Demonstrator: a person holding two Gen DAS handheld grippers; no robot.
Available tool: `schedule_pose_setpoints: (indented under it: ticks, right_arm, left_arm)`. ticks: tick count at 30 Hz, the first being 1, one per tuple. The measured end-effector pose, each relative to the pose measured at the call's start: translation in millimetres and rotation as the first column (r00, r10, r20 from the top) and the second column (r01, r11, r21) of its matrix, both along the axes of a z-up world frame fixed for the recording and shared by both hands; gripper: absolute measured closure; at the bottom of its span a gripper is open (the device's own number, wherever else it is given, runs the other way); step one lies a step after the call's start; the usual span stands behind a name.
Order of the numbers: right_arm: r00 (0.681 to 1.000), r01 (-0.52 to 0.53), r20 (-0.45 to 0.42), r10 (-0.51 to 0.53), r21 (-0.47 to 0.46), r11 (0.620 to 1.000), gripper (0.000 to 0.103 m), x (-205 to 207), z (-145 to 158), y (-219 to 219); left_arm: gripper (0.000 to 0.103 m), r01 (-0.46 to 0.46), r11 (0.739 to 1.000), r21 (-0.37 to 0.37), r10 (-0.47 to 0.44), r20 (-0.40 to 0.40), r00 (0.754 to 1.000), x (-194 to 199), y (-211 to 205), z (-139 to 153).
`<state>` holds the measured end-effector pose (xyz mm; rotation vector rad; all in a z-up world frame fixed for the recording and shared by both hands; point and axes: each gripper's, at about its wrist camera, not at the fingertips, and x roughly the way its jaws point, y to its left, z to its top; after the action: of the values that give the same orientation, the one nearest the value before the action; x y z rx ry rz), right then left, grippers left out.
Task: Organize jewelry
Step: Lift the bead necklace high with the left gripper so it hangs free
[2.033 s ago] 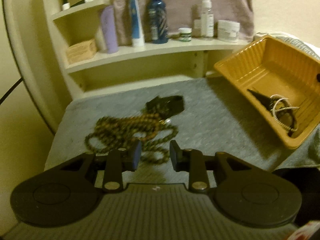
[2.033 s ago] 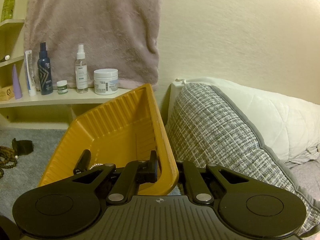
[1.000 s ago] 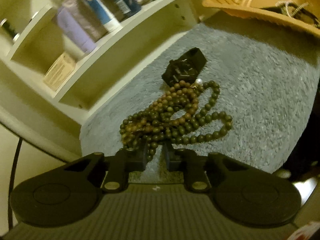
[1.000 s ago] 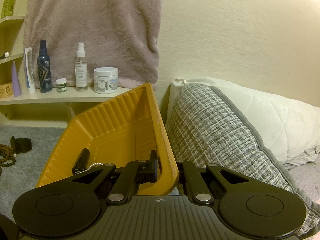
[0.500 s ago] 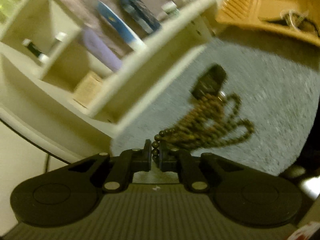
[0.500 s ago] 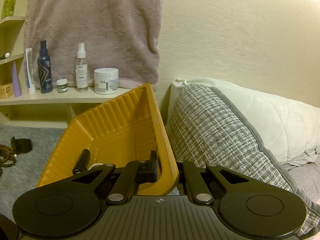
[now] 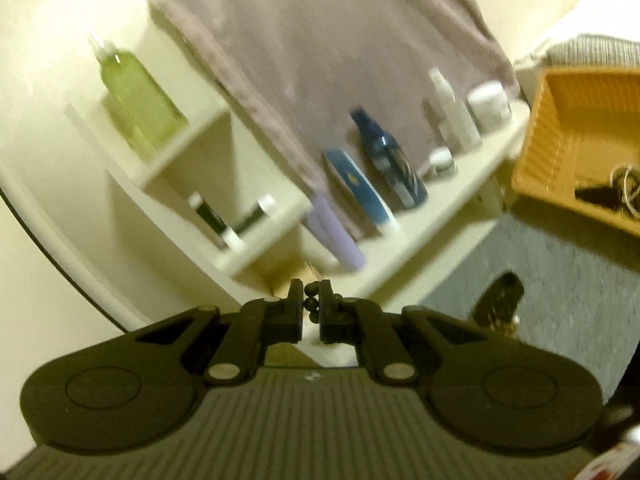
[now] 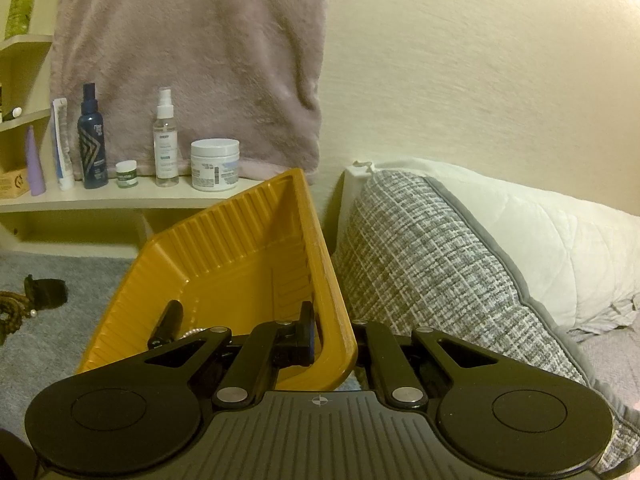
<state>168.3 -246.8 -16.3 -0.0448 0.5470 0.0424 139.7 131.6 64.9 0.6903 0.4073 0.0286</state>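
Note:
My left gripper [image 7: 311, 305] is shut on a strand of the brown bead necklace [image 7: 310, 303] and is raised, tilted up toward the shelves. The rest of the necklace hangs below, mostly hidden; part of it lies on the grey blanket in the right wrist view [image 8: 12, 310]. A black pouch [image 7: 500, 296] lies on the blanket. My right gripper [image 8: 334, 330] is shut on the rim of the tilted orange tray [image 8: 248, 256], which holds a black item [image 8: 166, 322] and a pale chain [image 7: 624, 186].
Cream shelves [image 8: 100, 196] with bottles, tubes and jars stand at the back under a hanging mauve towel [image 8: 192, 60]. A grey woven pillow [image 8: 432, 272] and white pillow [image 8: 560, 240] sit right of the tray.
My left gripper closed on the bead necklace and lifted it off the blanket, tilting up toward the shelves. The right gripper stayed still on the tray rim.

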Motion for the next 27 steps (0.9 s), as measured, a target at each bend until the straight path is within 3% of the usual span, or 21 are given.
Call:
schedule_pose_setpoints:
  ticks: [16,27]
  right_arm:
    - [1.0,-0.009,0.01,0.009,0.004,1.0,0.097,0.2,1.8,0.6]
    - [1.0,-0.01,0.011,0.009,0.005,1.0,0.097,0.6,2.5,1.1]
  left_arm:
    - [0.097,0.086,0.996,0.033,-0.091,0.187,0.978,-9.2,-20.8,92.6]
    - [0.097,0.135,0.988,0.074,-0.15,0.263,0.953,-10.6,-31.7,131.8]
